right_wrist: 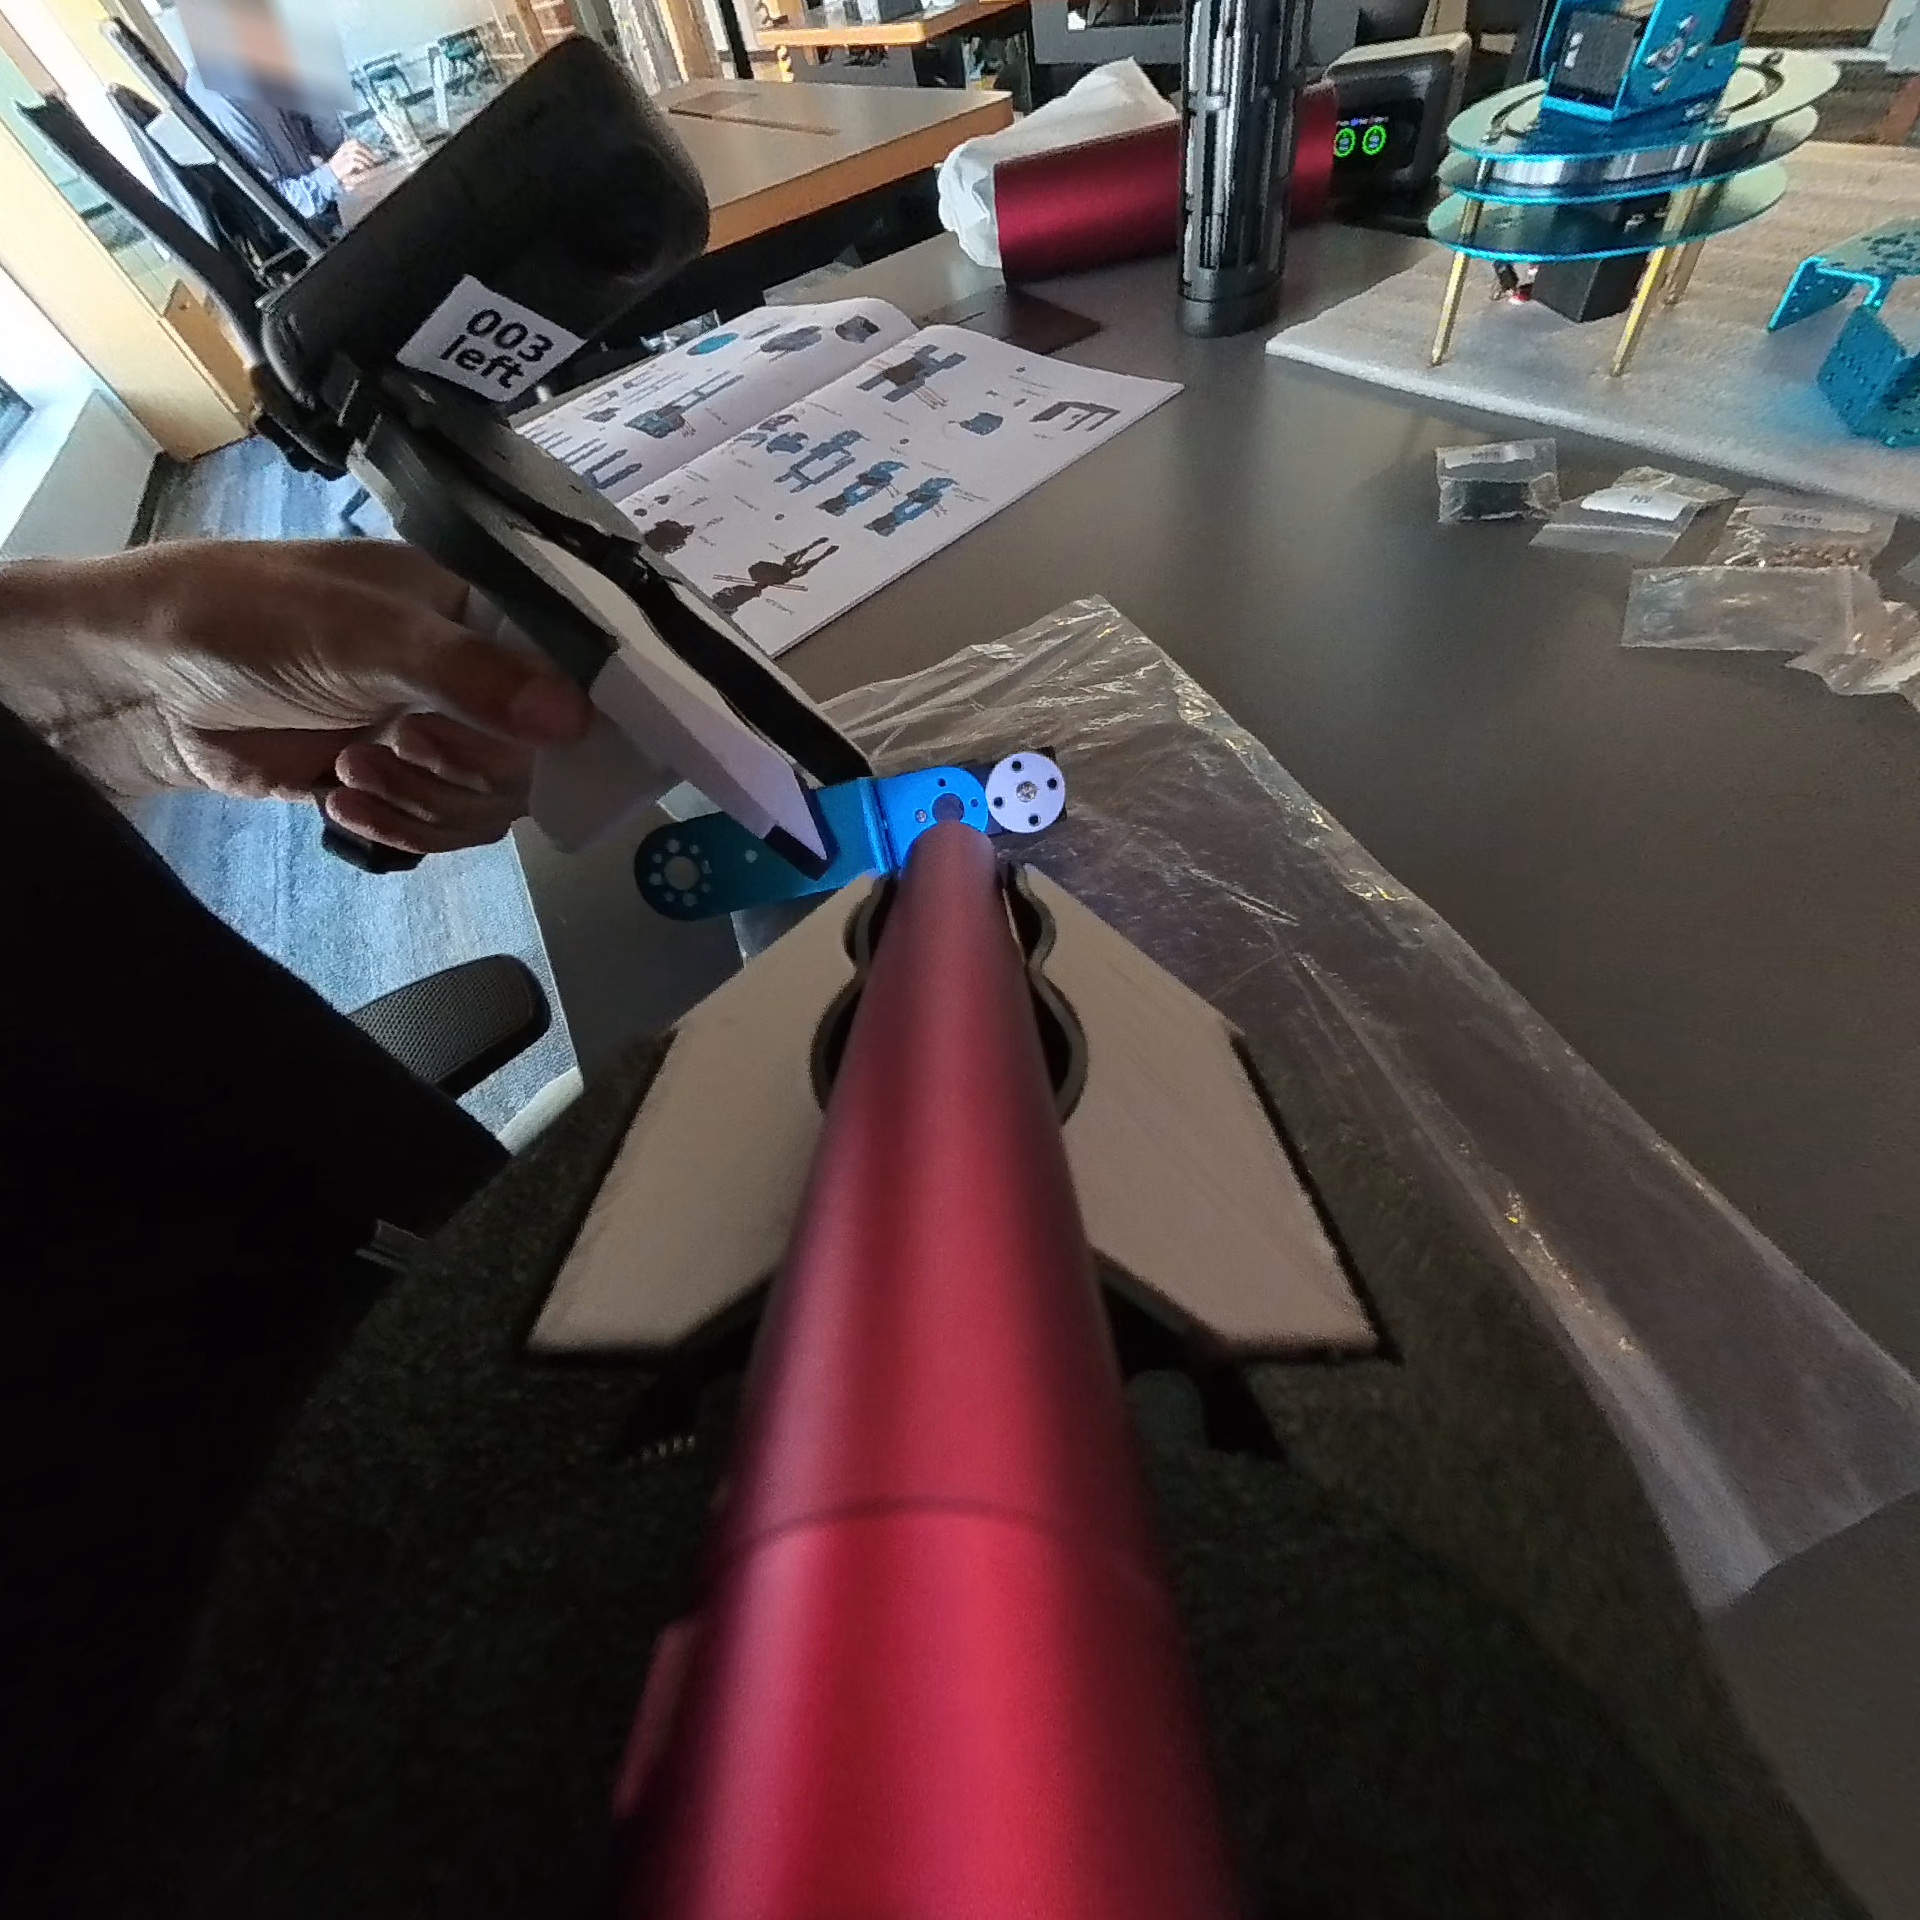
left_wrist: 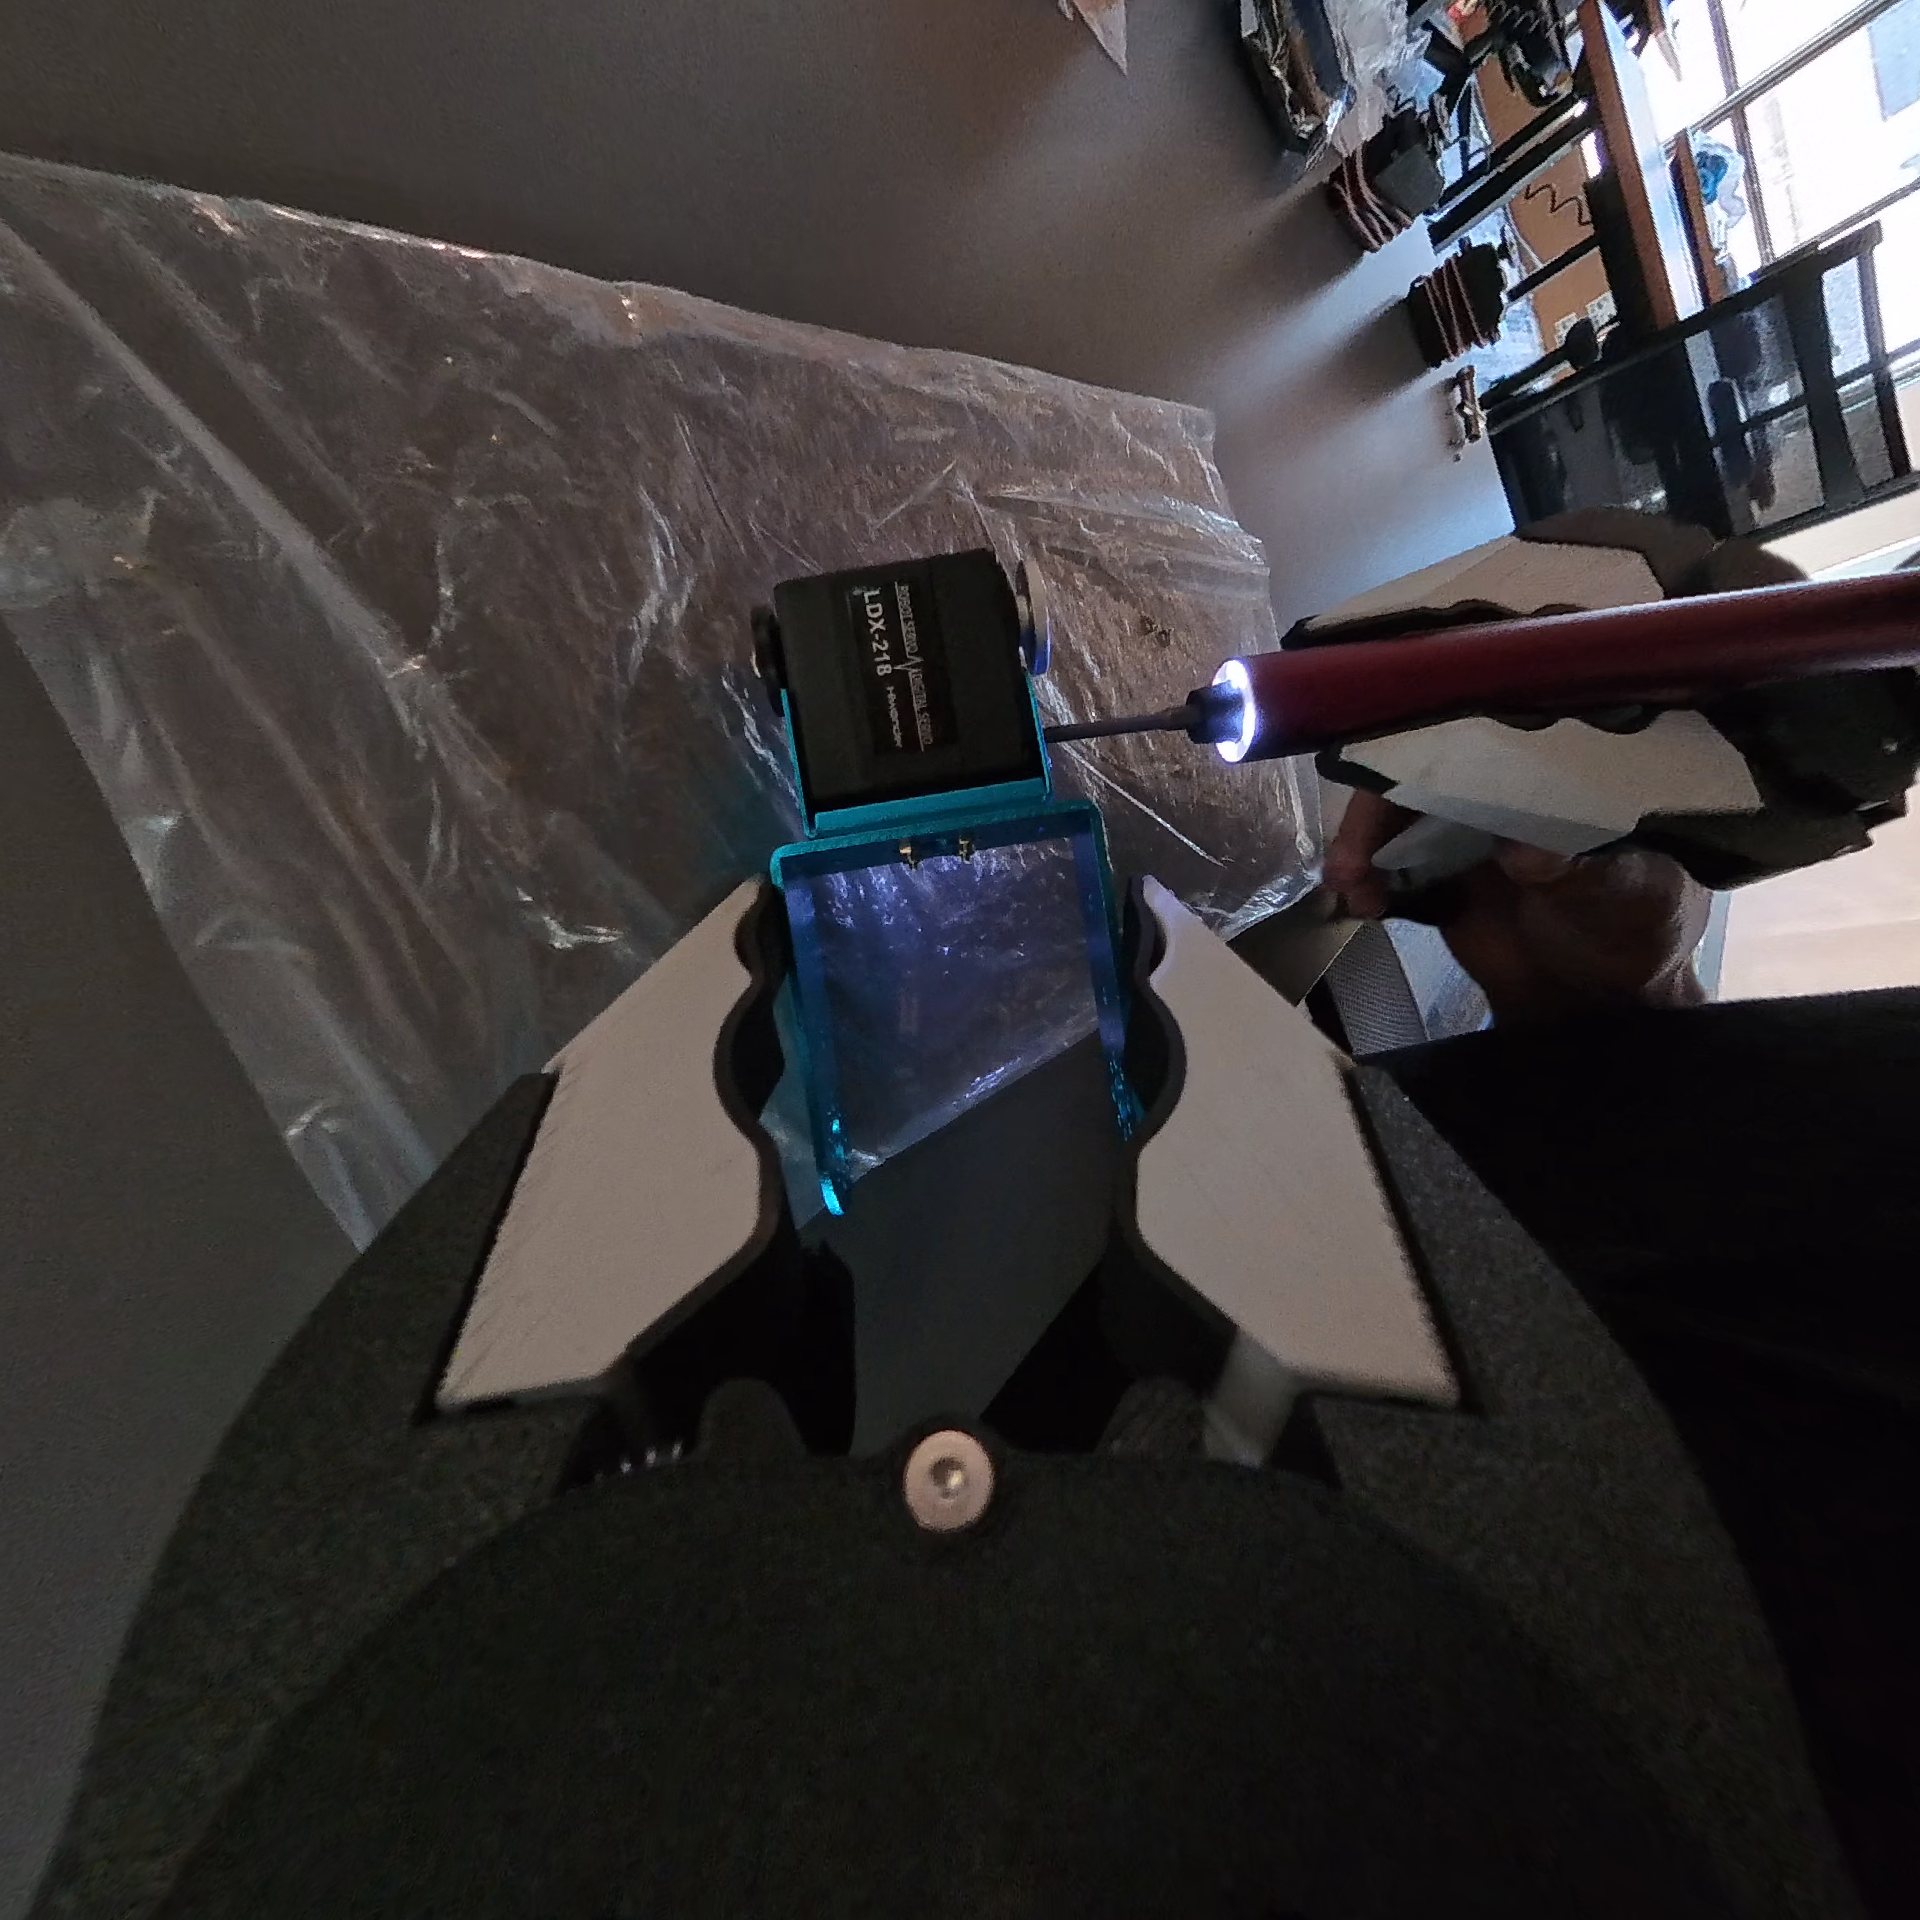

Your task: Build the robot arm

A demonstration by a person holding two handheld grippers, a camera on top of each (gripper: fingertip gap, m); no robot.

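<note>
My left gripper (left_wrist: pixel 951 894) is shut on a blue metal U-bracket (left_wrist: pixel 1110 987), which carries a black servo block (left_wrist: pixel 914 686) at its far end. In the right wrist view the left gripper (right_wrist: pixel 805 847) comes in from the upper left, clamping the bracket (right_wrist: pixel 862 821) over a clear plastic sheet (right_wrist: pixel 1299 935). My right gripper (right_wrist: pixel 940 883) is shut on a red electric screwdriver (right_wrist: pixel 935 1247). The screwdriver (left_wrist: pixel 1558 649) has its tip light on, and its thin bit touches the bracket's side beside the servo. A white round servo horn (right_wrist: pixel 1025 794) shows on the servo.
An open instruction booklet (right_wrist: pixel 831 457) lies on the dark table (right_wrist: pixel 1455 644). Small bags of parts (right_wrist: pixel 1714 551) lie to the right. A blue tiered assembly (right_wrist: pixel 1621 156), loose blue brackets (right_wrist: pixel 1860 343), a red cylinder (right_wrist: pixel 1091 197) and a black bottle (right_wrist: pixel 1236 166) stand behind. A person's hand (right_wrist: pixel 312 686) holds the left gripper.
</note>
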